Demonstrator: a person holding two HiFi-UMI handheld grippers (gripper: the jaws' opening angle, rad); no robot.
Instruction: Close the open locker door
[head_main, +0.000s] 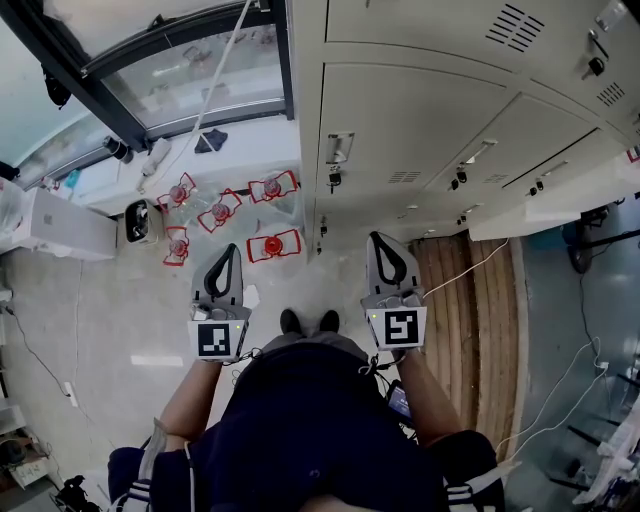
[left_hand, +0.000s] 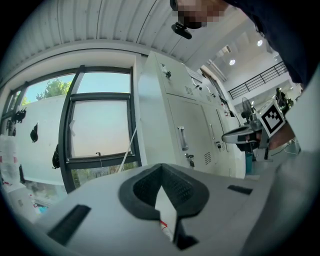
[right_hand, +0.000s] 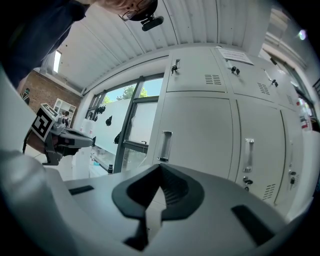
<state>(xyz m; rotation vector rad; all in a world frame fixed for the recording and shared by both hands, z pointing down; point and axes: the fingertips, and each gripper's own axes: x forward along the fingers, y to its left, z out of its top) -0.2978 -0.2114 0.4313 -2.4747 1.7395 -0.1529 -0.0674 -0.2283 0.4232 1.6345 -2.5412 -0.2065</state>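
Left gripper (head_main: 231, 250) and right gripper (head_main: 381, 240) sit level before you, jaws closed and empty; move to the open locker door (head_main: 560, 190) standing out at your right, probably light, stiff sheet metal on free hinges, and push its flat face near the latch edge.

— What are the arms doing?
— Both forearms (head_main: 186, 398) are reaching forward, holding the grey-white left gripper (head_main: 231, 248) and grey-white right gripper (head_main: 378, 237) level.
— The fingers (right_hand: 175, 189)?
— Pressing together on both, gripping nothing.
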